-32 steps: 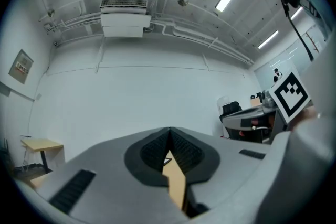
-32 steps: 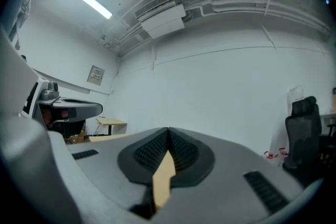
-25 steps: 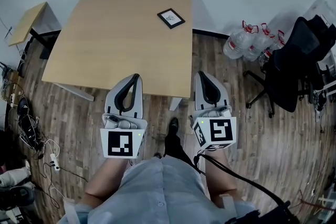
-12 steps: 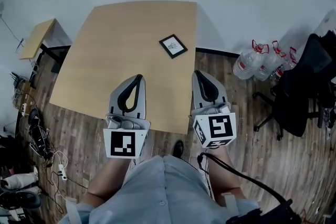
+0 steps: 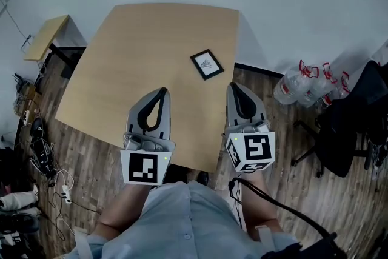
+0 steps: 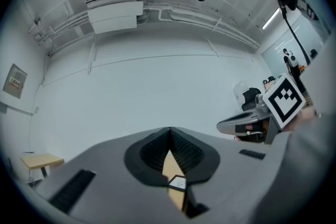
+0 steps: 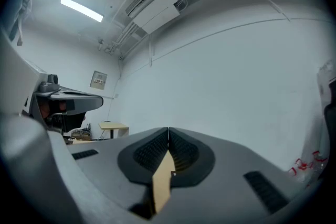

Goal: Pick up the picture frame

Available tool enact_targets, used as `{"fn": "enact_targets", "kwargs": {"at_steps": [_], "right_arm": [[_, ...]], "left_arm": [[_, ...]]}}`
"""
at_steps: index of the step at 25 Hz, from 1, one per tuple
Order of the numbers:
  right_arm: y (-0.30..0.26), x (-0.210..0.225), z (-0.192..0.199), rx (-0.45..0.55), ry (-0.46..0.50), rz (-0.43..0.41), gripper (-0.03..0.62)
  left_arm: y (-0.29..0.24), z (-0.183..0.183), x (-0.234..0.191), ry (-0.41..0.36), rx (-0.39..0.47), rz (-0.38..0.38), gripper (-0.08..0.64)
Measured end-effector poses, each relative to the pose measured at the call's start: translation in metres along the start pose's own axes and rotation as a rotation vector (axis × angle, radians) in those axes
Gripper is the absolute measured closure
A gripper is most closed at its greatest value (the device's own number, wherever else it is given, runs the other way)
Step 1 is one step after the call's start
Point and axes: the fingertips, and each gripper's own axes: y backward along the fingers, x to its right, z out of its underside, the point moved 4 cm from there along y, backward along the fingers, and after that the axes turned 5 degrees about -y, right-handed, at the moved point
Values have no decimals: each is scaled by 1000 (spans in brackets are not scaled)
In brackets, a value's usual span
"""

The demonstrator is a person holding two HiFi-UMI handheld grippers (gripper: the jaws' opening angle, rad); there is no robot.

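The picture frame, small with a black border and a white print, lies flat on the right part of the light wooden table. Both grippers are held level over the table's near edge, short of the frame. My left gripper is shut and empty, to the left of the frame and nearer than it. My right gripper is also shut and empty, just right of the frame and nearer than it. In the left gripper view the frame shows through the gap below the closed tips. The right gripper view shows only a strip of tabletop there.
A small side table stands at the far left. Large water bottles and a black office chair are on the wooden floor to the right. Cables and a power strip lie on the floor at the left. A white wall is behind the table.
The person has stepped up to the table. Both grippers have moved forward from over the floor to over the table's near edge, and the frame now lies closer to them.
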Motion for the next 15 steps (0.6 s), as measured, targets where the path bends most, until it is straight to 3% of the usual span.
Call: {"fn": "enact_targets", "kwargs": {"at_steps": [15], "right_arm": [[-119,22,44,-177,36,-23,590]], "left_arm": [[-71,70,-45,112,-109,30,558]]}}
